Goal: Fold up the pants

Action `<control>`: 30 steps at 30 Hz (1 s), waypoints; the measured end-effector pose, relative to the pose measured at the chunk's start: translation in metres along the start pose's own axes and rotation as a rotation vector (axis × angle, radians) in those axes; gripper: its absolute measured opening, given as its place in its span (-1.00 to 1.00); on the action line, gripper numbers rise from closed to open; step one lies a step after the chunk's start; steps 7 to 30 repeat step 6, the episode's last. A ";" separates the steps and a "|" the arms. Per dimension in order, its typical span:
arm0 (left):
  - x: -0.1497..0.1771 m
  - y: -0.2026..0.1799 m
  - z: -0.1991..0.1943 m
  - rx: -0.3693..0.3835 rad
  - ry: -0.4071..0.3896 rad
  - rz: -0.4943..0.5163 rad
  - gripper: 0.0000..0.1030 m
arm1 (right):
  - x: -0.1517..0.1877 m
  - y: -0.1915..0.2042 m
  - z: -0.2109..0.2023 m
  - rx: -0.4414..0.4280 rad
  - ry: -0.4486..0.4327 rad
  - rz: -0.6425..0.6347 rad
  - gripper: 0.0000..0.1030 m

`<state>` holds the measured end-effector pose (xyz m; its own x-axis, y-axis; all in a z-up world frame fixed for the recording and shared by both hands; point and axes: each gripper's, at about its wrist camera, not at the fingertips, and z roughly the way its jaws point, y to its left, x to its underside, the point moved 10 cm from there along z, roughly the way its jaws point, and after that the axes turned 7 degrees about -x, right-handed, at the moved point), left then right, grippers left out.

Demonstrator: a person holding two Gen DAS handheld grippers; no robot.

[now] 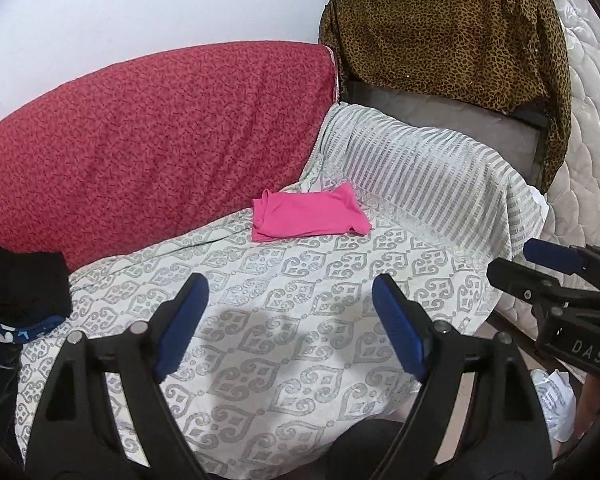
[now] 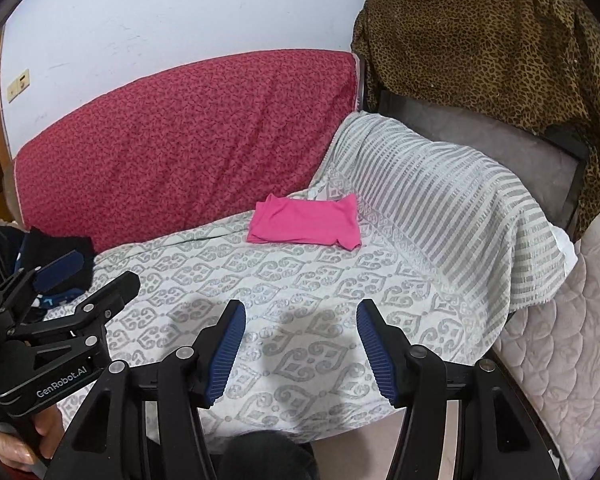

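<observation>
Pants (image 1: 308,214): pink, already folded into a compact rectangle, lying flat on the bed (image 1: 284,320) near its far edge, just in front of the red cushion (image 1: 152,136). One corner on the right curls out a little; layers otherwise stacked square.

Left gripper (image 1: 290,316): spread wide, nothing between the pads, hanging over the bare patterned spread near the bed's near edge, well apart from the pants. Right gripper (image 2: 300,344): also spread, somewhat narrower, empty, beside the left one over the same near stretch.

Dark clothes (image 1: 24,280) sit piled at the bed's left edge. Striped cloth (image 1: 428,184) covers the right end; leopard cloth (image 1: 452,36) hangs on the frame behind it.

Judgement: this fold looks finished and released. Next garment likely comes from the left pile. To do that well: take one piece only, pinch the waistband at two corners, one gripper each, and lay it out flat on the open middle of the bed. Keep clear of the pink stack so it is not dragged. Smooth before the first crease.
</observation>
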<state>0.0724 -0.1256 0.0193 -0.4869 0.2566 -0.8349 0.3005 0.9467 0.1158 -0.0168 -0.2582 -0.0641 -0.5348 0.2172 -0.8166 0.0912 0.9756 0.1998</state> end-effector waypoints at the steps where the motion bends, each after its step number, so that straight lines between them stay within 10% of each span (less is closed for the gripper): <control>1: 0.001 -0.001 0.001 0.000 0.006 0.001 0.63 | 0.001 0.000 0.000 0.000 0.002 0.002 0.15; 30: 0.003 -0.007 0.004 -0.004 0.014 0.009 0.63 | 0.002 -0.003 0.001 0.003 0.007 0.009 0.15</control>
